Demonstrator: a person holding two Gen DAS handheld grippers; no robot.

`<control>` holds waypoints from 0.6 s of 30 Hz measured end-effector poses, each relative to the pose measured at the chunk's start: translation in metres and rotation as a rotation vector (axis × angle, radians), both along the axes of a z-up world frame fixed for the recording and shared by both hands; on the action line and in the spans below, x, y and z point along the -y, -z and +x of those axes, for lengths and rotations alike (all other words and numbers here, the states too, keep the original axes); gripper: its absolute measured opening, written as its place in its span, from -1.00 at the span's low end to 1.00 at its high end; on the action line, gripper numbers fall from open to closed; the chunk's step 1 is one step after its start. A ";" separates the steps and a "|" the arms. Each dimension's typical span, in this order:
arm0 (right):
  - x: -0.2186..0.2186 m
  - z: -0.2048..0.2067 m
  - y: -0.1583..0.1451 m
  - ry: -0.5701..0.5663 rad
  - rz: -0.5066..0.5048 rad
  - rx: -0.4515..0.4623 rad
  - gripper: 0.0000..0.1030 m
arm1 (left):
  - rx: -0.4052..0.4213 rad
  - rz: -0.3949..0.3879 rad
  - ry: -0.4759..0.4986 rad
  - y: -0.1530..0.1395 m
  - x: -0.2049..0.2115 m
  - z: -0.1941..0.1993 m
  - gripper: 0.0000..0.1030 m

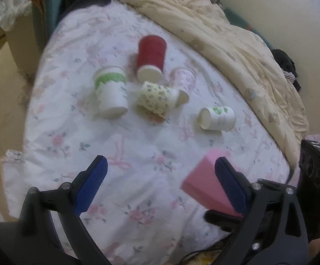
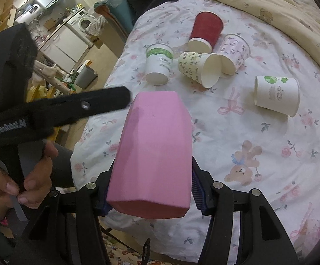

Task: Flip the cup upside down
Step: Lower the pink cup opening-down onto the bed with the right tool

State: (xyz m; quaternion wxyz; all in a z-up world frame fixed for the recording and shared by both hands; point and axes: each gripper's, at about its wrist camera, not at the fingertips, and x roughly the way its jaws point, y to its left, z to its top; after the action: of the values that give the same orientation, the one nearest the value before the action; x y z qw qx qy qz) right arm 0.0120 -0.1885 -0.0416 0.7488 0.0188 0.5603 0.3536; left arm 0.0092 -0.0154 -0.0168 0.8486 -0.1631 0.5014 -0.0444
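Note:
My right gripper is shut on a pink faceted cup, held above the near edge of the bed; the cup also shows in the left wrist view. My left gripper is open and empty, just left of the pink cup. Several paper cups lie on the floral sheet: a green-banded one, a red one, a yellow floral one, a pink patterned one and a white one with a green logo. The same cups show in the right wrist view, the red one among them.
A cream duvet is bunched along the bed's far right side. The floor lies beyond the bed's left edge. A washing machine, cabinets and clutter stand at the left in the right wrist view.

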 end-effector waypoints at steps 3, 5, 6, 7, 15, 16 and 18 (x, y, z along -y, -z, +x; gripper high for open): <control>0.008 0.003 -0.003 0.027 -0.015 0.003 0.15 | 0.010 0.083 -0.043 -0.002 -0.008 -0.002 0.87; 0.011 0.005 -0.006 0.029 -0.043 0.007 0.15 | 0.004 0.135 -0.076 0.000 -0.015 -0.004 0.87; 0.013 0.007 -0.007 0.032 -0.051 0.003 0.15 | 0.001 0.155 -0.088 0.001 -0.018 -0.005 0.87; 0.014 0.012 -0.008 0.033 -0.068 -0.007 0.15 | -0.005 0.181 -0.098 0.003 -0.021 -0.007 0.87; 0.011 0.047 -0.002 0.013 -0.168 -0.114 0.15 | -0.095 0.253 -0.155 0.019 -0.042 -0.012 0.99; 0.009 0.053 0.001 0.014 -0.183 -0.131 0.15 | -0.107 0.246 -0.169 0.021 -0.046 -0.012 1.00; 0.001 0.063 0.011 0.000 -0.214 -0.170 0.15 | -0.124 0.243 -0.179 0.023 -0.049 -0.013 1.00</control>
State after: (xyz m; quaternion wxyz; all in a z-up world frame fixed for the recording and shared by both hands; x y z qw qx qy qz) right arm 0.0749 -0.1899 -0.0526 0.6964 -0.0316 0.6562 0.2889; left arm -0.0036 0.0334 -0.0401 0.8300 -0.1055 0.5381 0.1026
